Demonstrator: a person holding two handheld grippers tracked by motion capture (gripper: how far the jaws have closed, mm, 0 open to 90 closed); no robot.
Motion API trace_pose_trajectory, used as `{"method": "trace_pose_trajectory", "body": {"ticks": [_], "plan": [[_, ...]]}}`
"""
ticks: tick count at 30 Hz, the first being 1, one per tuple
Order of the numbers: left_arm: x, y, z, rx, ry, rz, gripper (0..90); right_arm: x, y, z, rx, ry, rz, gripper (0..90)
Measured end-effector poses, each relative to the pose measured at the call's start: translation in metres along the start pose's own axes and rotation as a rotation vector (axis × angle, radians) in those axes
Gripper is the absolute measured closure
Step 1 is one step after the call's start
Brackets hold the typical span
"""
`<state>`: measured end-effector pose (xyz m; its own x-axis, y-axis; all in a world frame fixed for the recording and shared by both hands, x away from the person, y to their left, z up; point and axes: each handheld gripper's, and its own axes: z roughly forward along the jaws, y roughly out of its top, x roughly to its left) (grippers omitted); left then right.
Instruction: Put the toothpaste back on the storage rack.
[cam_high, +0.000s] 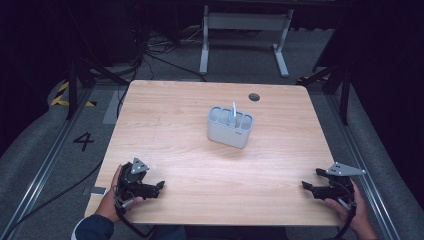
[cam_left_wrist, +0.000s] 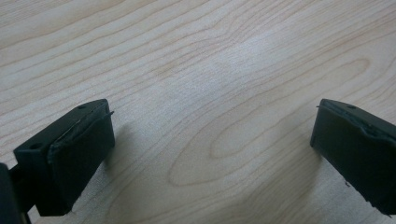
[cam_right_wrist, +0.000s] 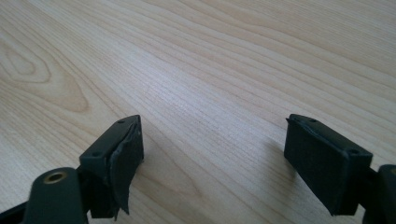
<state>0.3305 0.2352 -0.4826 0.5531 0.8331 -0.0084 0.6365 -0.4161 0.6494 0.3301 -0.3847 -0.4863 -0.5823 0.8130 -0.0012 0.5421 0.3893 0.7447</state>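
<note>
Caddy (cam_high: 229, 131), pale grey with four top slots and one white utensil (cam_high: 233, 114) standing upright in it, sits mid-table (cam_high: 190, 160) with its long axis running left-right and slightly skewed, well apart from left gripper (cam_high: 161, 186) and right gripper (cam_high: 304, 185), both resting at the near edge with jaws spread.

We hold the left gripper (cam_high: 159, 186) low at the near left, jaws spread wide and pointing right. We hold the right gripper (cam_high: 306, 186) low at the near right, jaws likewise spread and pointing left. Each hand (cam_high: 111, 200) grips its tool from behind.
</note>
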Motion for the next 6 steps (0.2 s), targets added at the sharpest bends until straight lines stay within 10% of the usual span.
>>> {"method": "trace_pose_trajectory", "body": {"ticks": [6], "plan": [[-0.0002,0.0001,0.0002,0.0,0.001,-0.003,0.1,-0.0001,0.0,0.0002,-0.001,0.0,0.001,20.4]]}}
